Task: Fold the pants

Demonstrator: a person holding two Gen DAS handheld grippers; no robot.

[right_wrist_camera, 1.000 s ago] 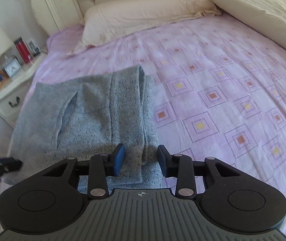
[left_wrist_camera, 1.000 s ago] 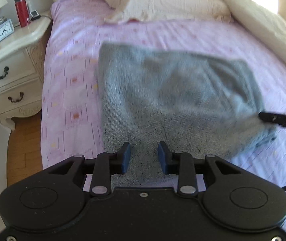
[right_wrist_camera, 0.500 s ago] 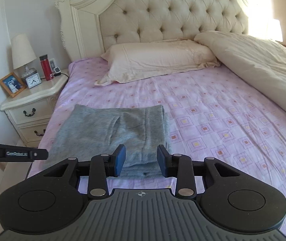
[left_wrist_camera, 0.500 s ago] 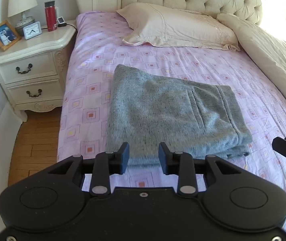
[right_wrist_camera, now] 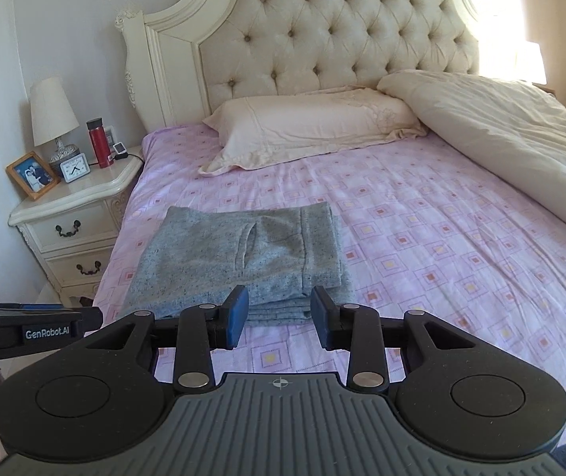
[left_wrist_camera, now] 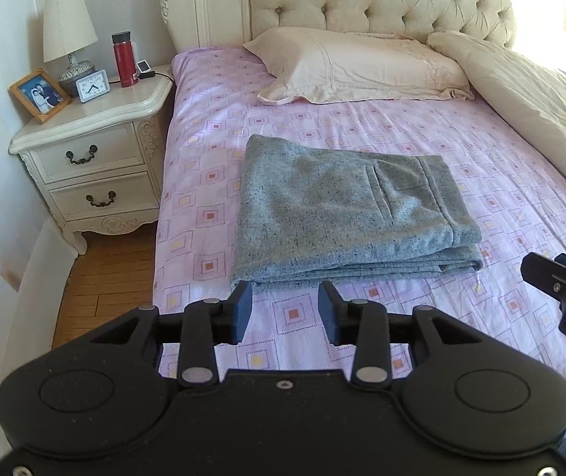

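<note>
Pants [left_wrist_camera: 346, 214] folded in stacked rectangle on bed [left_wrist_camera: 481, 166], just ahead of left gripper [left_wrist_camera: 284, 311] and right gripper [right_wrist_camera: 279, 317]; both jaws parted, empty; risk: low gripper pass snagging near edge, dragging layers apart.

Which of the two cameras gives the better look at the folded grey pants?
The left wrist view: the pants fill more of the picture, showing pocket seam and stacked layers. The right wrist view shows them smaller, the near edge partly behind the gripper.
</note>
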